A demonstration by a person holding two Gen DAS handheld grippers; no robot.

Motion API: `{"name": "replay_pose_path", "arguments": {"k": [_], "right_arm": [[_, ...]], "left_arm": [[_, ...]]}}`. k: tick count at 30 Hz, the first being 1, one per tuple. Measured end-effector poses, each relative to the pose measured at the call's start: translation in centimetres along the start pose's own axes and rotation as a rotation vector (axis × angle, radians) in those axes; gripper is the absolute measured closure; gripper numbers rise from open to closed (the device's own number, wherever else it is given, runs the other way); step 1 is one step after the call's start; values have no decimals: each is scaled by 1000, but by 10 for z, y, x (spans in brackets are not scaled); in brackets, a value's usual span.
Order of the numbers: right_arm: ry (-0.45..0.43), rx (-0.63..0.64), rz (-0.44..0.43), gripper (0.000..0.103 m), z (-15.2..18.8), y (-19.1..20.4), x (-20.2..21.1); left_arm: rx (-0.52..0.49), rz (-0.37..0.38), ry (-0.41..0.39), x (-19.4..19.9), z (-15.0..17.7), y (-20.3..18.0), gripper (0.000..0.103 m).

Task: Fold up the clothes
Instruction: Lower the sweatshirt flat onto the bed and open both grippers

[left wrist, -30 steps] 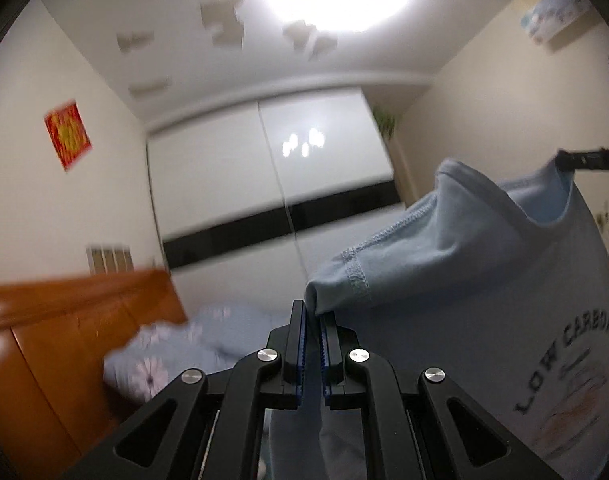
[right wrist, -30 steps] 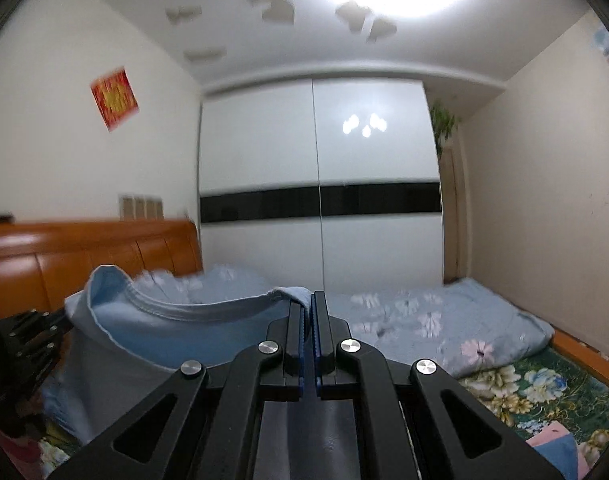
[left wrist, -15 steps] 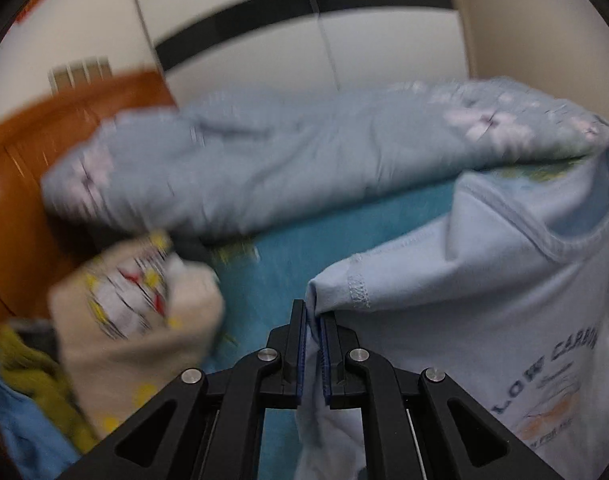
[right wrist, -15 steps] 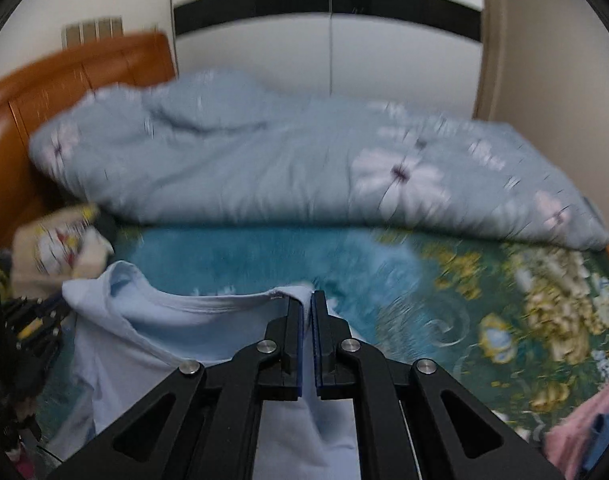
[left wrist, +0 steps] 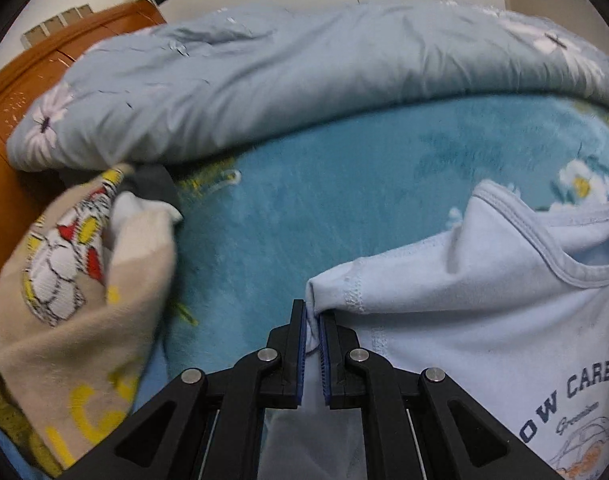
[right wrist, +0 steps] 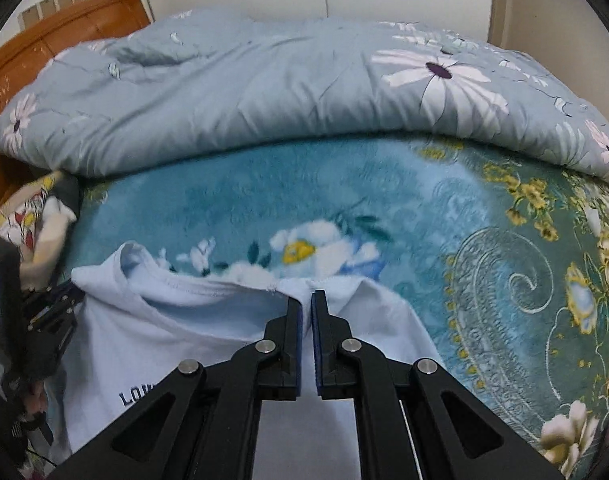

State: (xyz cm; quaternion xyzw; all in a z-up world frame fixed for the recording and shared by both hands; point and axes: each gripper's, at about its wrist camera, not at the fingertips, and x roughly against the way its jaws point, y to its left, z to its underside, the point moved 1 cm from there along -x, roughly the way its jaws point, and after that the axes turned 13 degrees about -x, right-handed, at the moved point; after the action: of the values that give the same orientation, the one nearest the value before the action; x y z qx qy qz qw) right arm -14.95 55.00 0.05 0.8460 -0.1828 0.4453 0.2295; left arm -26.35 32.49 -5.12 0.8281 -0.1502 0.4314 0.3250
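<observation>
2 grippers hold 1 garment, a light blue T-shirt (left wrist: 464, 300), by its shoulders. The left gripper (left wrist: 313, 344) has its jaws nearly closed, with a bunch of fabric at the sleeve seam pinched between the blue pads. The right gripper (right wrist: 307, 320) is likewise nearly closed on fabric at the opposite shoulder, beside the collar (right wrist: 192, 284).

Position: the T-shirt hangs spread between the 2 grippers above the near part of the teal floral blanket (right wrist: 264, 200). The lower hem is outside both views, so contact with the blanket cannot be confirmed.

Orientation: the collar points away from the holder, toward the rolled grey-blue quilt (right wrist: 244, 88). The long axis runs from the collar back and down toward the holder. The shoulder line runs left to right between the grippers. The printed side (left wrist: 576, 400) faces the cameras.

Progress: no crease or fold is visible in the part that shows; the body appears open at full width. Judged from this state, the T-shirt is spread for laying out, and the sleeve folds and body fold remain for this item.

Further out, to the left, a beige printed garment (left wrist: 76, 300) lies crumpled against the orange headboard (left wrist: 8, 100). It appears unfolded, so at least 1 more item probably remains.
</observation>
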Motion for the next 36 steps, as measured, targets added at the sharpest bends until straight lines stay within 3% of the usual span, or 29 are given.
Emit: {"name": "replay_pose_path", "arguments": {"k": [4, 6, 8, 11, 15, 18, 20, 24, 30, 36], "right_arm": [[13, 43, -46, 62, 5, -2, 9], [-3, 62, -62, 60, 6, -6, 22], [-20, 62, -87, 60, 12, -17, 40], [-53, 45, -107, 57, 37, -55, 74], [-59, -39, 13, 56, 99, -131, 110], [-20, -193, 60, 56, 158, -193, 136], [12, -247, 40, 56, 189, -211, 146], [35, -290, -74, 56, 234, -215, 161], [18, -282, -206, 56, 236, -195, 157], [25, -288, -269, 56, 241, -181, 153]], "left_arm": [[-4, 49, -6, -2, 7, -3, 91], [-20, 93, -1, 2, 10, -6, 73], [-34, 107, -26, 16, 14, -7, 46], [-13, 115, -136, 55, 30, -3, 41], [88, 124, -278, 108, 70, 3, 25], [169, 203, -341, 135, 106, -3, 22], [207, 251, -363, 148, 127, -9, 22], [254, 332, -335, 151, 144, -17, 22], [256, 369, -341, 169, 152, -22, 22], [284, 340, -338, 176, 160, -9, 21]]}}
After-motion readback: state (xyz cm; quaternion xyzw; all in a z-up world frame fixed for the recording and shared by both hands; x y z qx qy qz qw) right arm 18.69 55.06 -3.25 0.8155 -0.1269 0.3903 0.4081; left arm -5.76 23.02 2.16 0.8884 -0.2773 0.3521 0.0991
